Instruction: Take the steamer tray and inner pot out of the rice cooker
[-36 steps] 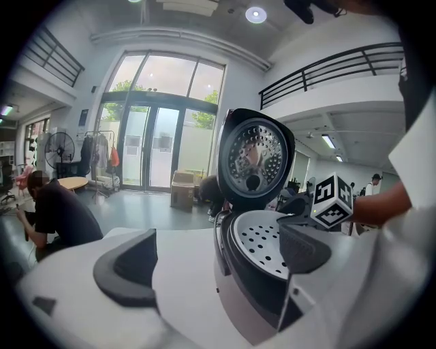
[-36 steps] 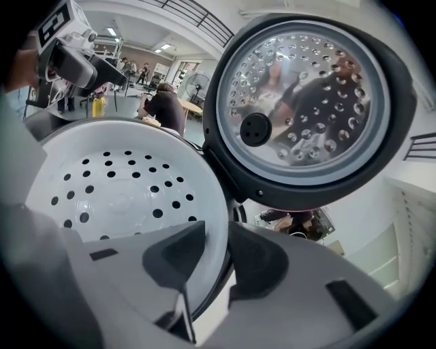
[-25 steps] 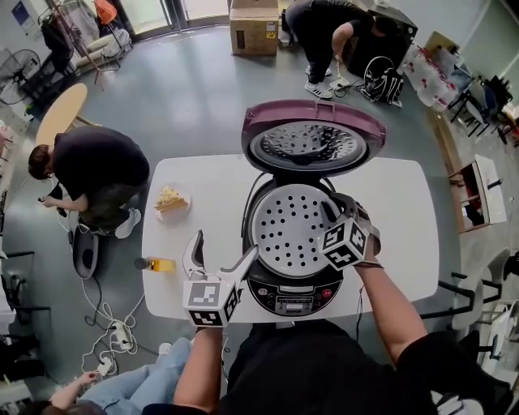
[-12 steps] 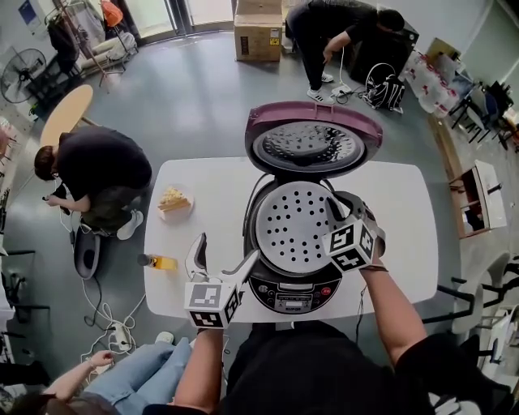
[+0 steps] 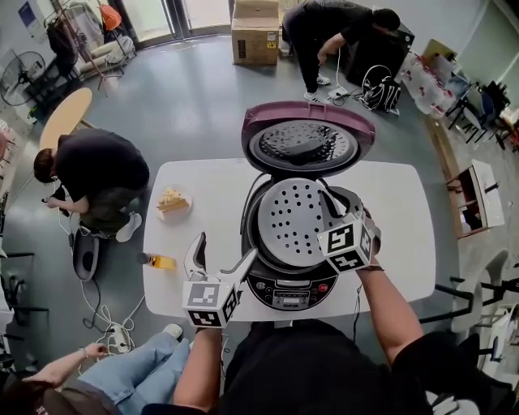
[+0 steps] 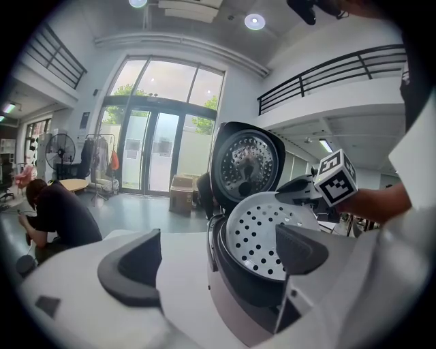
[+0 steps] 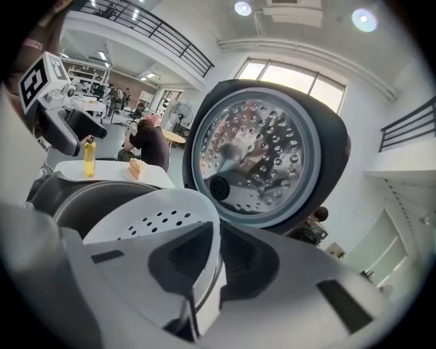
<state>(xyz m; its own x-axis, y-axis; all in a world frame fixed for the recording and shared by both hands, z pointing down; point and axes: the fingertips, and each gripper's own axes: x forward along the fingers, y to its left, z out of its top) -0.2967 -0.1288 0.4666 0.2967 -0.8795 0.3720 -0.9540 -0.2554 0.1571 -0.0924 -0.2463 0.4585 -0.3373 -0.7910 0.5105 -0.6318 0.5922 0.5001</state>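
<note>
The rice cooker (image 5: 290,293) stands on the white table (image 5: 397,219) with its purple lid (image 5: 308,146) swung up. The white perforated steamer tray (image 5: 292,215) is tilted over the cooker's mouth, its right side raised. My right gripper (image 5: 331,203) is shut on the tray's right rim; its jaws have just been closing with the rim (image 7: 204,225) between them. The inner pot (image 7: 85,194) shows only as a dark rim under the tray. My left gripper (image 5: 220,253) hangs open at the cooker's front left, holding nothing.
A plate with a slice of food (image 5: 171,200) and a small yellow bottle (image 5: 158,263) sit on the table's left part. A person crouches left of the table (image 5: 93,174); another sits at the lower left (image 5: 122,381). A third bends over behind it (image 5: 324,24).
My right gripper has risen with the tray's right rim, so the tray now tilts higher out of the cooker. The left gripper has stayed in place.
</note>
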